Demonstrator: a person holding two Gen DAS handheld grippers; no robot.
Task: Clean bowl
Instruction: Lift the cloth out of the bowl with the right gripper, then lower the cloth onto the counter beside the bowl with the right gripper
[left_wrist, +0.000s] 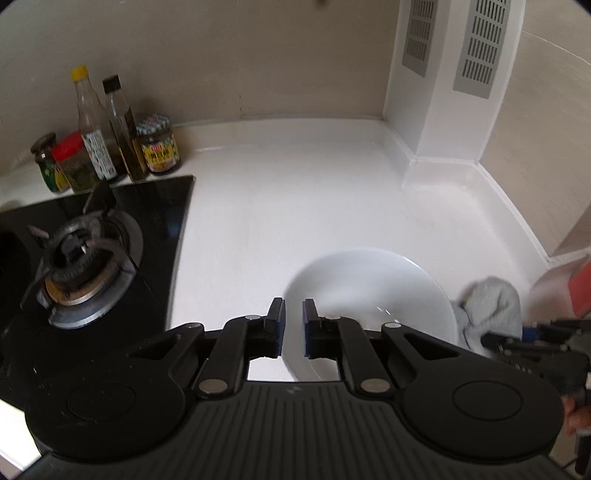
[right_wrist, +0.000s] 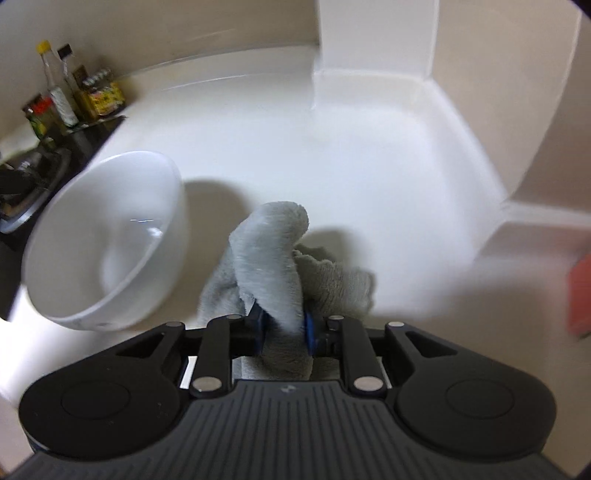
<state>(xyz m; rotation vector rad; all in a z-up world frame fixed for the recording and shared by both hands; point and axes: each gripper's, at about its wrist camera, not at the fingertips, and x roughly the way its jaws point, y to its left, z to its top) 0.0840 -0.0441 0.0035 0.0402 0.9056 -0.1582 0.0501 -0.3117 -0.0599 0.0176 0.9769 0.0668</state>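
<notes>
Wiping looks finished: bowl (right_wrist: 107, 240) sits empty; right tongs (right_wrist: 284, 326) loosely straddle grey cloth (right_wrist: 273, 258), left tongs (left_wrist: 293, 328) nearly closed, empty.

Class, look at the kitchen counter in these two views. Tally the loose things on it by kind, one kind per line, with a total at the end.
Bottles, yellow cap and black cap: 2
Jars: 3
White bowl: 1
Grey cloth: 1
Total: 7
</notes>
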